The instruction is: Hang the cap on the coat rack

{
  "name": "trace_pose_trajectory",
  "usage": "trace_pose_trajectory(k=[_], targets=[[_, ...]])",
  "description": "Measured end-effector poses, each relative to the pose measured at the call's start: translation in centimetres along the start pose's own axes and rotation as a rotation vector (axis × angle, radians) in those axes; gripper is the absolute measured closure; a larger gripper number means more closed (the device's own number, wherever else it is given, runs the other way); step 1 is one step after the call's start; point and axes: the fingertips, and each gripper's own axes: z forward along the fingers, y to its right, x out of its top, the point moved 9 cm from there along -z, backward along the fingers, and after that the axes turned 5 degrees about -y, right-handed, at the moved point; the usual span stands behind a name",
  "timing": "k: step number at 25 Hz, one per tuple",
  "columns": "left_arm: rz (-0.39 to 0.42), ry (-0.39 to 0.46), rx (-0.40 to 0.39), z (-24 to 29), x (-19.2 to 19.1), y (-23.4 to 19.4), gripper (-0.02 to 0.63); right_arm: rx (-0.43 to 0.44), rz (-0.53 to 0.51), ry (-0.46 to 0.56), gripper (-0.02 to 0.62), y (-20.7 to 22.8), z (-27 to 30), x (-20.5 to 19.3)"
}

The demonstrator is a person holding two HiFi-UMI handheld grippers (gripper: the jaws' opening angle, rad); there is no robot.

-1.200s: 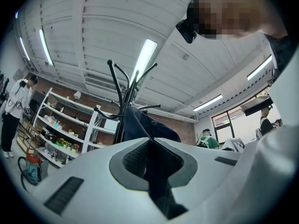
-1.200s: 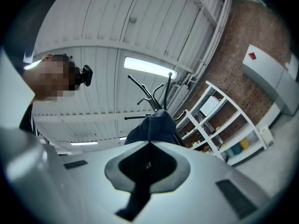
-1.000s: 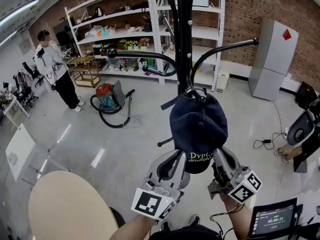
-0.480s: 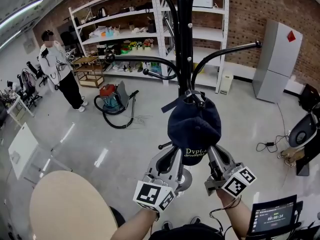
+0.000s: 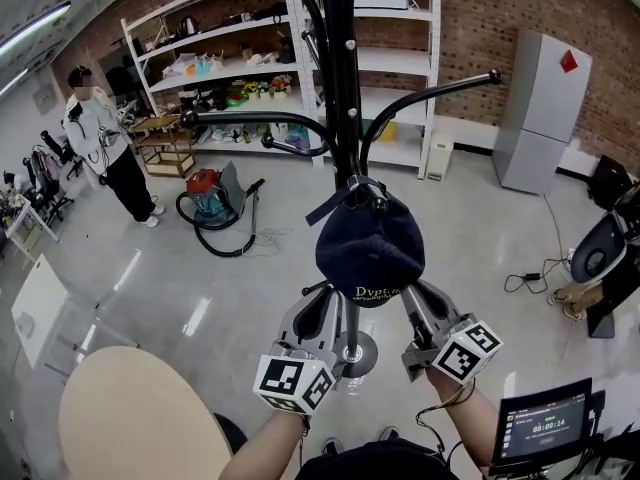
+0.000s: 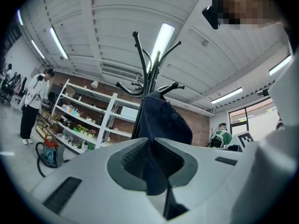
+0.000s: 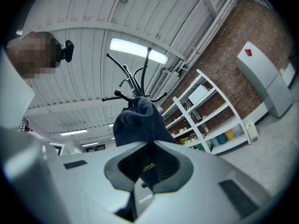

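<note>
As the navy cap (image 5: 370, 248) has drawn in against the coat rack (image 5: 340, 68) since a second ago, its brim still clenched by the left gripper (image 5: 335, 308) and the right gripper (image 5: 413, 300), hooking it looks close.

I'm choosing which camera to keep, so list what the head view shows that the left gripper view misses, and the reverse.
Head view only: the round table, the screen and the grey cabinet.
Left gripper view only: the ceiling lights, and a close look at the left gripper with its fingers closed on dark cloth.
Both: the cap against the coat rack, the shelves and a standing person.
</note>
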Motion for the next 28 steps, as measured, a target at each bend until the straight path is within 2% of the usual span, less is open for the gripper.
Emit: trace_pose_trajectory(k=[4, 9, 12, 15, 17, 23, 28], targets=[[-0.073, 0.011, 0.016, -1.1, -1.6, -1.3, 0.574, -0.026, -0.019, 0.005, 0.584, 0.5, -0.8, -0.6], [-0.1, -0.021, 0.024, -3.2, -2.0, -1.6, 0.574, -0.067, -0.038, -0.008, 0.574, 0.5, -1.8, -0.1], [-0.12, -0.083, 0.018, -4.2, -4.0, -1.6, 0.574, -0.087, -0.073, -0.064, 0.574, 1.2, -2.6, -0.7], [-0.142, -0.14, 0.041, -6.1, -7.5, -1.4, 0.574, -0.049, -0.137, -0.143, 0.574, 1.6, -3.6, -2.2], [-0.149, -0.187, 0.054, -8.2, -9.1, -0.5, 0.574, -0.031, -0.139, -0.17, 0.574, 0.6, -5.1, -3.0], [-0.176, -0.332, -0.033, -11.2, -13.5, 2.5, 0.574, -0.09, -0.064, -0.193, 0.574, -2.0, -10.9, -5.2], [-0.187, -0.399, -0.086, -12.6, -14.9, 3.6, 0.574, -0.097, -0.086, -0.225, 0.574, -4.6, -12.6, -6.6]])
